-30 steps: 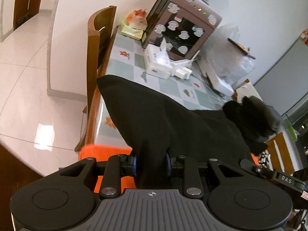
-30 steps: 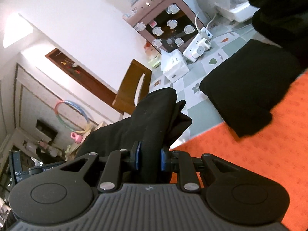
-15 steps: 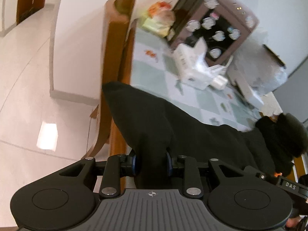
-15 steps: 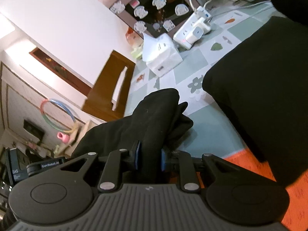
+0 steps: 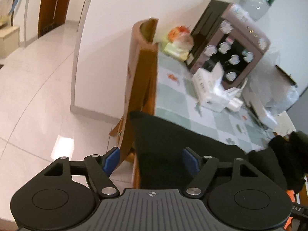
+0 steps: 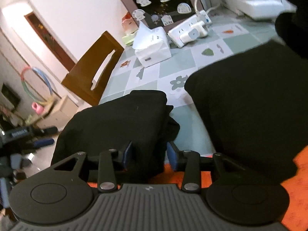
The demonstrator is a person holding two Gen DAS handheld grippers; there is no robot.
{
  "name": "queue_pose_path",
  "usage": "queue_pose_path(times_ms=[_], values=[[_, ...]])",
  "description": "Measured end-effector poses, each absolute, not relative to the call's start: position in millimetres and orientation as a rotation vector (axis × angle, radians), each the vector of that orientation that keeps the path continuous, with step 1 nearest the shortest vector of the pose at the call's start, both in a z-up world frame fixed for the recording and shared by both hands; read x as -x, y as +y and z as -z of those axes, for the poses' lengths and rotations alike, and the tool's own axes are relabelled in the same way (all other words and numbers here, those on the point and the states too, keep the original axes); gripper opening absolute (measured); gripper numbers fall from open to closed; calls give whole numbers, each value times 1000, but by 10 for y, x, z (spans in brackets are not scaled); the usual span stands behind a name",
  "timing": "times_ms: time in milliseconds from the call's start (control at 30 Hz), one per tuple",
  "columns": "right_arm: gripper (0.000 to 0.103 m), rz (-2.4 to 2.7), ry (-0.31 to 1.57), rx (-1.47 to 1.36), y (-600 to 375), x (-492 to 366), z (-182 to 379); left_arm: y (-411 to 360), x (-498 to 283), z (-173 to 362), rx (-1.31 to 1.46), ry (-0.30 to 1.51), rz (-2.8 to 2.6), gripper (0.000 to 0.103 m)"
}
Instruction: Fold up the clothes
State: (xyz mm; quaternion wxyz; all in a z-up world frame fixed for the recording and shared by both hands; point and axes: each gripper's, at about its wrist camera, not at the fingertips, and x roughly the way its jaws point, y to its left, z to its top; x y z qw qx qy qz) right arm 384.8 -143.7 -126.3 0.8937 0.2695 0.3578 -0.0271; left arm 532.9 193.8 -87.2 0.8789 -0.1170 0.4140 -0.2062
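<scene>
Black cloth fills the near edge of the bench: the black garment lies across the checked tablecloth beside the wooden chair. The left gripper has its jaws spread wide, the fabric loose between them. The right gripper has its jaws apart too, a bunched fold of the garment sitting in the gap. Just beside it rests a folded black stack, partly on the orange mat. Toward the far edge stand a tissue pack, power strip and stickered water dispenser.
</scene>
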Motion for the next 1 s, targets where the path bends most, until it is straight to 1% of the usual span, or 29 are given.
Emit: queue_pose_path(times_ms=[67, 200, 367, 467, 533, 600, 700, 800, 900, 1000], values=[[45, 37, 738, -526, -1403, -3745, 1126, 1894, -5193, 743, 217, 838, 444, 76], [45, 15, 725, -481, -1346, -3523, 832, 1779, -4841, 437, 166, 773, 477, 82], [45, 10, 696, -469, -1316, -3174, 473, 1546, -4257, 49, 43, 673, 506, 85], [45, 9, 679, -451, -1297, -2934, 309, 1447, -3918, -106, 19, 644, 532, 88], [45, 10, 669, -435, -1286, -2749, 221, 1379, -3674, -170, -9, 628, 543, 93], [46, 8, 667, -424, -1282, -2559, 151, 1324, -3412, -220, -40, 605, 552, 94], [52, 1, 661, -399, -1289, -2271, 66, 1262, -3021, -275, -56, 578, 561, 99], [56, -16, 657, -386, -1323, -2003, 26, 1206, -2668, -327, -42, 556, 565, 99], [61, -48, 673, -379, -1400, -1739, 37, 1140, -2307, -379, -42, 517, 551, 103], [68, -81, 688, -342, -1463, -1491, 54, 1014, -1922, -425, -69, 471, 513, 103]])
